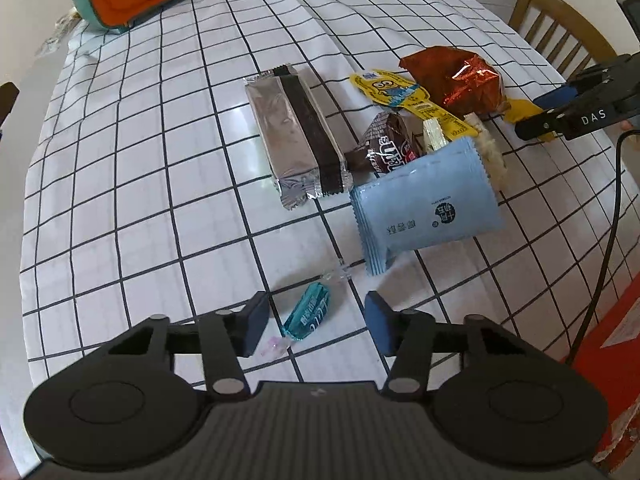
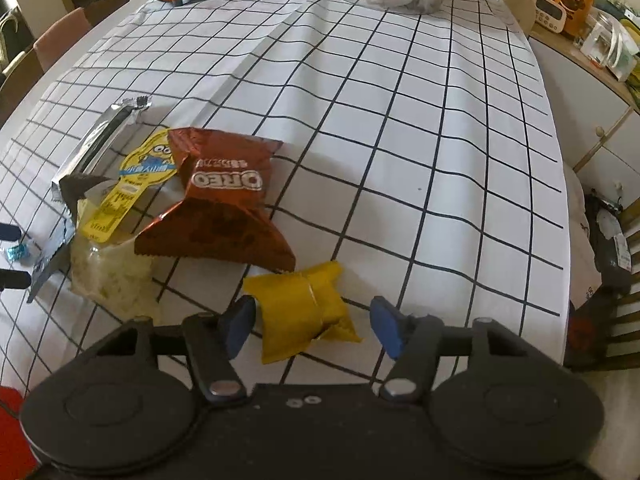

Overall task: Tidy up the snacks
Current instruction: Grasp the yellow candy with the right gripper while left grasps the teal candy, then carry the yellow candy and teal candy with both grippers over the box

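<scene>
On checked tablecloth point(image 1: 160, 200), teal candy point(image 1: 307, 316) and yellow packet point(image 2: 304, 312) lie between each gripper's parted pads, untouched.

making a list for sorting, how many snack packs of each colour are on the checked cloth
silver and black: 1, the long bar
yellow: 2, the minion pack and the small yellow packet
red-brown: 1, the oreo bag
dark brown: 1, the m&m's bag
light blue: 1, the blue pack
teal: 1, the wrapped candy
clear with pale filling: 1, the rice snack
total: 8
</scene>
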The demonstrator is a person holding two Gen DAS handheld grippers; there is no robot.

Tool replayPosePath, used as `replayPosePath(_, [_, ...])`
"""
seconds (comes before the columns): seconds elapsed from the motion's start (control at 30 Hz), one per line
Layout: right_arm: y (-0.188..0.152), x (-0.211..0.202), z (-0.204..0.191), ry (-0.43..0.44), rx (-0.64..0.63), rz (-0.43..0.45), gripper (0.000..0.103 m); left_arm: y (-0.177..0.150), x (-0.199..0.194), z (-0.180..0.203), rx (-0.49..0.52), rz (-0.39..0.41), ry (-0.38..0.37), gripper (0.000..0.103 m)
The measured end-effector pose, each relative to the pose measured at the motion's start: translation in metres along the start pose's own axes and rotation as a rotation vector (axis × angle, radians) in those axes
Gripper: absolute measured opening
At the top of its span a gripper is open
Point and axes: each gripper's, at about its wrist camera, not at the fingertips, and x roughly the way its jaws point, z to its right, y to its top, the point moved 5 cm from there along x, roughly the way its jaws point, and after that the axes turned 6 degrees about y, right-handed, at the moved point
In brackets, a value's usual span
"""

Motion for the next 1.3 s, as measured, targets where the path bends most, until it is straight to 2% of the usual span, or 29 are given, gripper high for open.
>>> replayPosePath(0.17, [0.0,0.003,-0.001,0.008,0.004,0.014,0.054,0.0,-0.002,0.001,-0.004,0.015,0.021,0.03])
replayPosePath(0.2, [0.0,0.002,-0.002,0.011,0.0,0.021,0.049,0.0,-0.002,0.0,-0.012,0.017,0.027,0.028])
replayPosePath(0.27, [0.001,0.001,-0.004,0.015,-0.005,0.03,0.044,0.0,-0.003,0.0,-0.028,0.02,0.031,0.013])
replayPosePath(0.47, [-0.003,-0.001,-0.009,0.006,0.026,0.038,0.039,-0.001,-0.003,-0.001,-0.07,0.015,0.061,0.011])
replayPosePath(0.63, [-0.004,-0.015,-0.01,0.028,0.075,0.078,0.039,0.002,-0.009,-0.011,-0.149,0.009,0.036,0.011])
replayPosePath(0.93, [-0.009,-0.066,-0.015,0.063,0.123,0.161,0.039,0.007,-0.042,-0.018,-0.224,0.036,0.034,0.011])
replayPosePath(1.3, [-0.038,-0.142,-0.041,0.101,0.131,0.238,0.039,-0.007,-0.104,0.003,-0.257,0.072,0.03,0.011])
